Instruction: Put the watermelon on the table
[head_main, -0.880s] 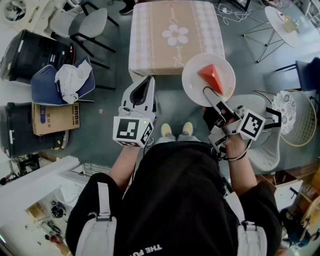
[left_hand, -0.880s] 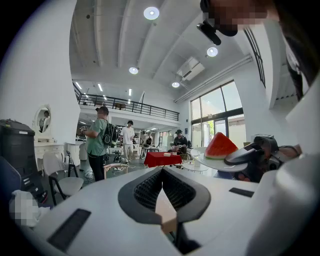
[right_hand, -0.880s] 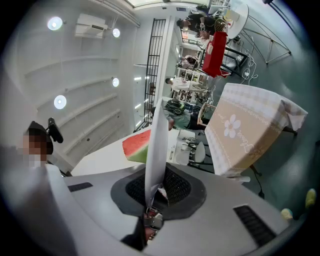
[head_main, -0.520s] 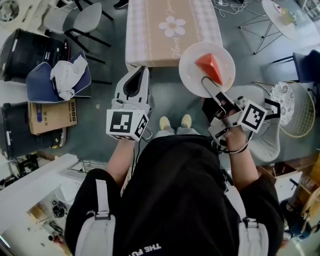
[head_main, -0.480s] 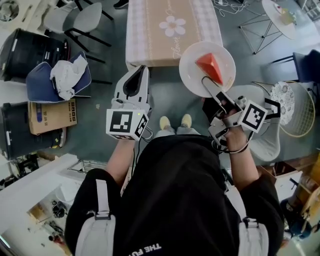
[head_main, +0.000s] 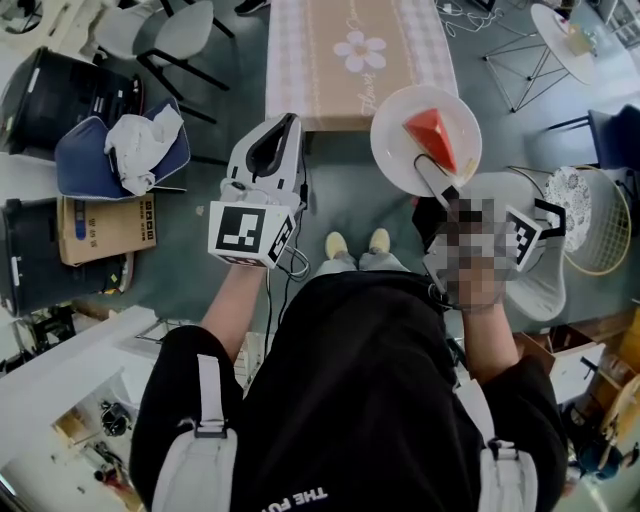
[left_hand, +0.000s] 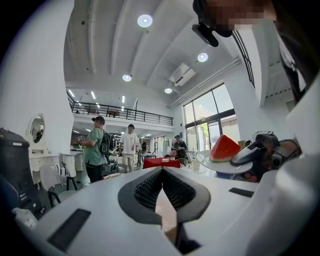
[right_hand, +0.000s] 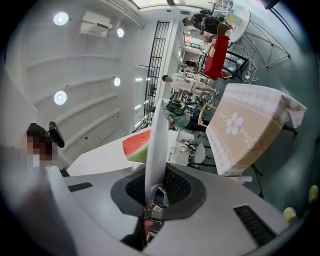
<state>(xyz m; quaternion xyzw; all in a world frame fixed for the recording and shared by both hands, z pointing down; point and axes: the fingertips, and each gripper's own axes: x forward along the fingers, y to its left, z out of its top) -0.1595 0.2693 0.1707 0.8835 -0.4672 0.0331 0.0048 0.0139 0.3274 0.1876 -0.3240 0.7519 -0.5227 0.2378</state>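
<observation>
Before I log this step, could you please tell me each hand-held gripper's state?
Left hand-held gripper: closed, empty.
Right hand-held gripper: closed on the plate carrying the watermelon.

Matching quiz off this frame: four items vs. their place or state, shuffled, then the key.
Items
1. watermelon slice
2. plate
3. left claw
4. table

Place or state
A. clamped by its rim in the right claw
B. covered with a flower-print cloth
C. lying on the plate, up in the air short of the table
D. jaws together, holding nothing

Pairs: 1-C, 2-A, 3-D, 4-B
</observation>
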